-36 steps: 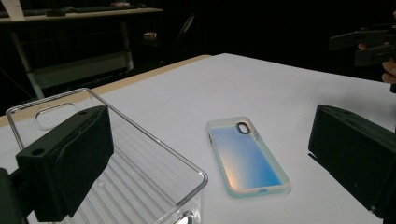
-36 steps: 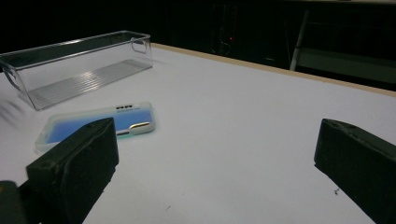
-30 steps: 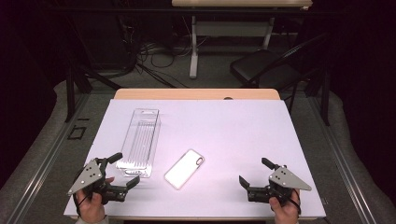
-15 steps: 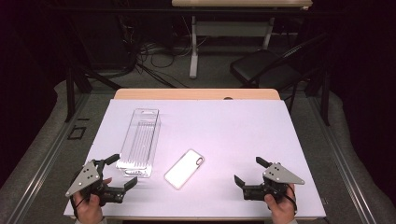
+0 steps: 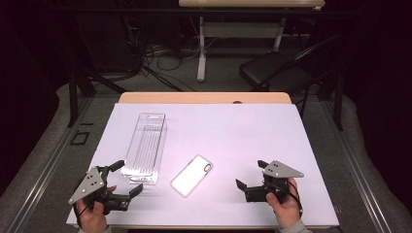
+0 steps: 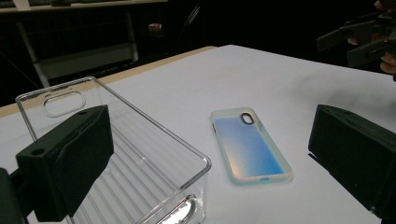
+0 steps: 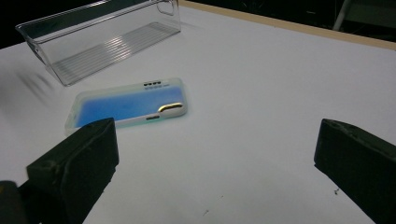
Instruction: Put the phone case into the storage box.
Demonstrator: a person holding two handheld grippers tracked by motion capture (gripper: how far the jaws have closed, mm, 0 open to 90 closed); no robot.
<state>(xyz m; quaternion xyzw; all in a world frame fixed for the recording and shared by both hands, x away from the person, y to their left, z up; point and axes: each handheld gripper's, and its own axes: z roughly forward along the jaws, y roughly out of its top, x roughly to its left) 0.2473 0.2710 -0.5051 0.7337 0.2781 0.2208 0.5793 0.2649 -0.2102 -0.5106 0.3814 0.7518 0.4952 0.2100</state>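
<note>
Jaws spread wide, the left gripper (image 5: 125,180) and right gripper (image 5: 250,175) flank the phone case (image 5: 192,175) at lower centre, seemingly poised to lift it toward the clear bin (image 5: 145,148).

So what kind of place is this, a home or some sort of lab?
Probably a lab or recording workspace, not a home: a white-covered table in a dark room, tangled black floor cables, a black folding chair, and only a clear plastic bin and translucent phone case laid out.

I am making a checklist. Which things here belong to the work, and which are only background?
Work things:
clear plastic ribbed bin
translucent phone case
left gripper, open
right gripper, open

Background:
white table cover
black folding chair
floor cables
</note>
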